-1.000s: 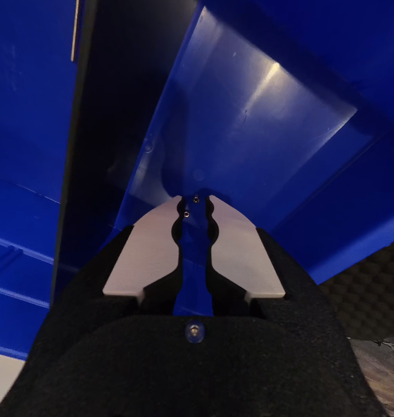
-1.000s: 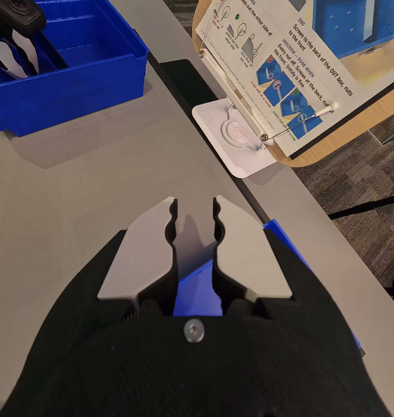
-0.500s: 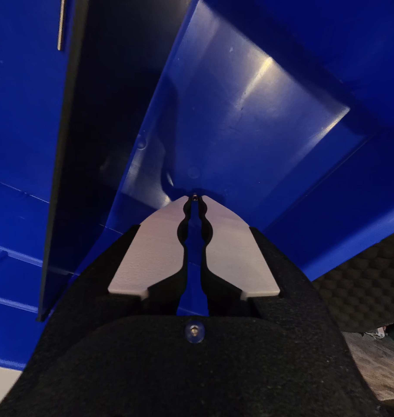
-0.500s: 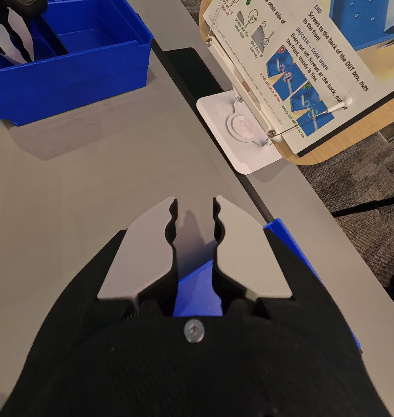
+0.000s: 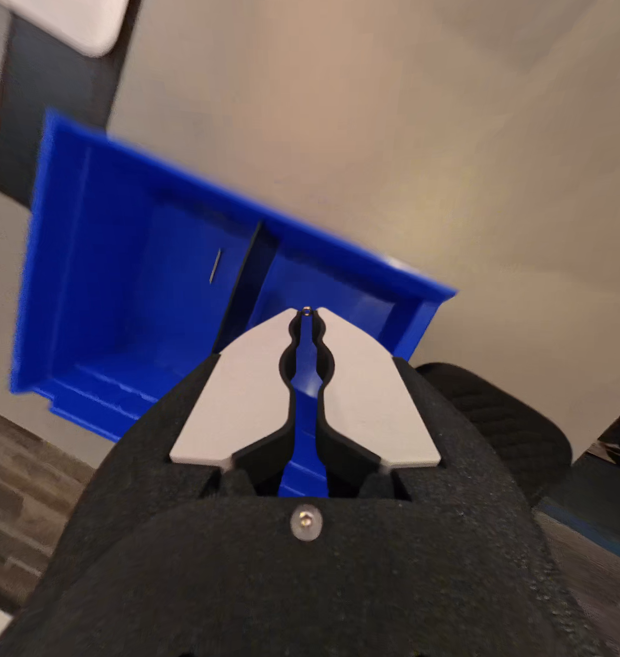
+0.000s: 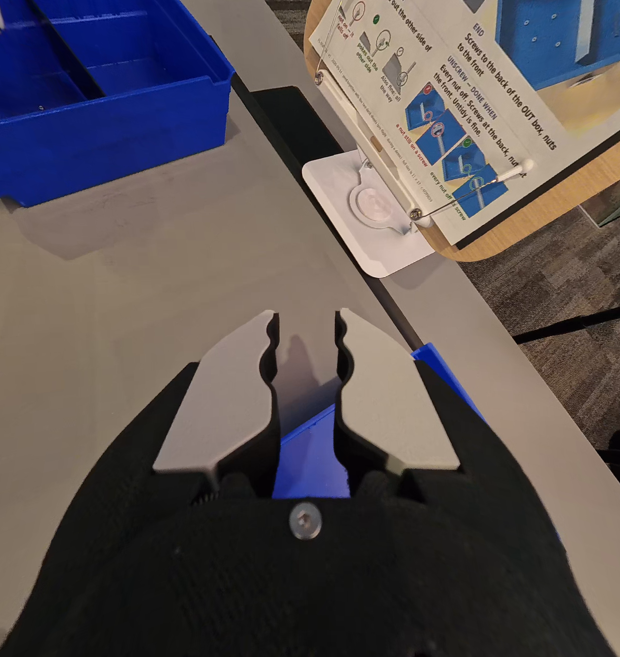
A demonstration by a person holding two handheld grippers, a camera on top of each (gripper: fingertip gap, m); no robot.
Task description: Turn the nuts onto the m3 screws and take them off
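Half a second ago the left gripper [image 5: 307,310] sat low inside the blue bin [image 5: 130,284], its tips closing on a tiny nut [image 5: 307,311] on the bin floor. Now it is raised well above the bin, and the left wrist view, blurred by motion, takes in the whole bin with the grey surface [image 5: 408,142] around it. The tips are pinched on the small metal nut, which sits right at their ends, centre of the frame. The right wrist view has shifted only slightly: the right gripper [image 6: 305,313] hovers as before, jaws apart with nothing between them.

Only the left wrist view shows the nut and a thin screw [image 5: 215,266] lying in the bin's left compartment, left of the black divider [image 5: 242,273]. The right compartment is partly hidden behind the gripper, and what shows of it looks bare. A dark chair [image 5: 496,409] shows at lower right.

Only the right wrist view shows the instruction sheet [image 6: 443,89] clipped on a white stand [image 6: 365,213] at upper right, the same bin at upper left, and the corner of a second blue bin [image 6: 312,458] just beneath the right gripper. A tiny speck lies in the far bin near its front wall; I cannot tell what it is.
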